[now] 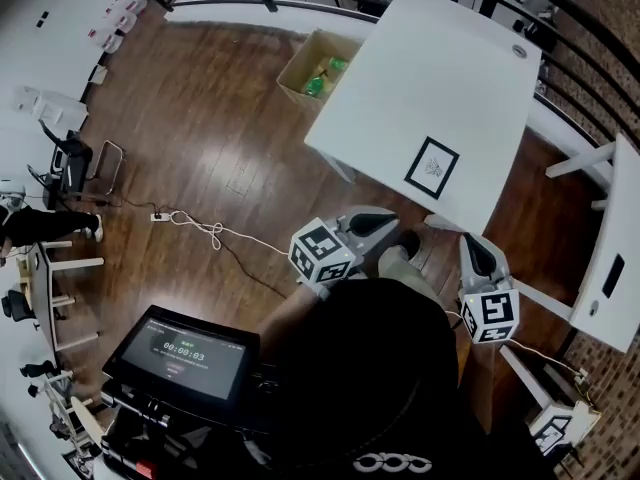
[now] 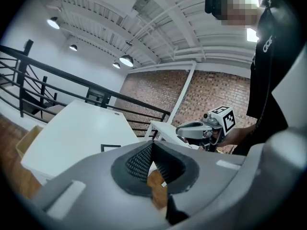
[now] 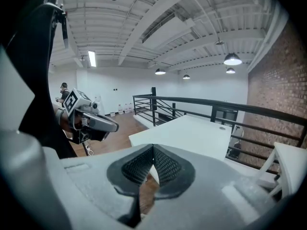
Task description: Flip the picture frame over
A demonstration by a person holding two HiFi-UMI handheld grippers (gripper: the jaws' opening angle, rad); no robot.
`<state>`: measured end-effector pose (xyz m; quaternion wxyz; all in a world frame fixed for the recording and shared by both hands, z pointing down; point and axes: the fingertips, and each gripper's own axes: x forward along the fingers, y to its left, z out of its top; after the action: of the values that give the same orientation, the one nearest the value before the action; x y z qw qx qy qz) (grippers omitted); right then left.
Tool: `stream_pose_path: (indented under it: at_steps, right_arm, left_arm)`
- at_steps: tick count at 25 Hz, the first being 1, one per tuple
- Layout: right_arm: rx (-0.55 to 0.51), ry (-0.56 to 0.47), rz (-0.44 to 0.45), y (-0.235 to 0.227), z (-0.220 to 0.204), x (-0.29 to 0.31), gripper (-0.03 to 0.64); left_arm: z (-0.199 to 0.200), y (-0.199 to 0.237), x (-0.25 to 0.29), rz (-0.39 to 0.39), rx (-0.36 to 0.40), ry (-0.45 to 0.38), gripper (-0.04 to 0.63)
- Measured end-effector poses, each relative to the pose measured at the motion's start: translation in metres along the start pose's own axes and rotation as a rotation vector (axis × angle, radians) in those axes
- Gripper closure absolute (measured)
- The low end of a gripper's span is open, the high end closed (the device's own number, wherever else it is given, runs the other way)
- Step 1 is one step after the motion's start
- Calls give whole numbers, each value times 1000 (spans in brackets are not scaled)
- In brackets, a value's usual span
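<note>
- The picture frame (image 1: 432, 168) lies flat on the white table (image 1: 420, 68). It sits close to the edge nearest the person, towards the near right corner, and nothing touches it.
- It has a black border, and the side facing up is white with a small dark drawing in the middle.
- The left gripper (image 1: 393, 222) is held over the wooden floor (image 1: 220, 138), just short of the table's near edge. Its jaws are pressed together with nothing between them.
- The right gripper (image 1: 471, 243) hangs beside it, also off the table and below the near right corner. Its jaws are likewise pressed together and hold nothing.
- Both grippers point towards the table and tilt a little downward, with the frame lying beyond and between them.
- A small round disc (image 1: 519, 51) sits at the table's far right corner.
- An open cardboard box (image 1: 312, 68) with green things inside stands on the floor against the table's left edge.
- A dark screen (image 1: 180, 353) glows near the person's left side.
</note>
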<state>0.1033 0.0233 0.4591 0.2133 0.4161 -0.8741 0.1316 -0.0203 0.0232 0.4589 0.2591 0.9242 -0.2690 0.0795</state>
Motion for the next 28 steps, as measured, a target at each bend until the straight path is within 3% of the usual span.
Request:
stream_pose_path:
  at_steps: [5, 10, 21, 28]
  right_arm:
    - [9, 47, 11, -38, -17, 12, 624]
    - [7, 111, 50, -48, -30, 31, 624]
    - [1, 280, 83, -43, -65, 99, 623]
    - [62, 442, 93, -42, -103, 139, 591]
  left_arm:
    - [-10, 17, 27, 24, -6, 55, 583]
    - [-18, 42, 38, 84, -14, 101, 589]
    - [-58, 107, 77, 52, -19, 239, 584]
    - [-86, 147, 98, 28, -10, 387, 544]
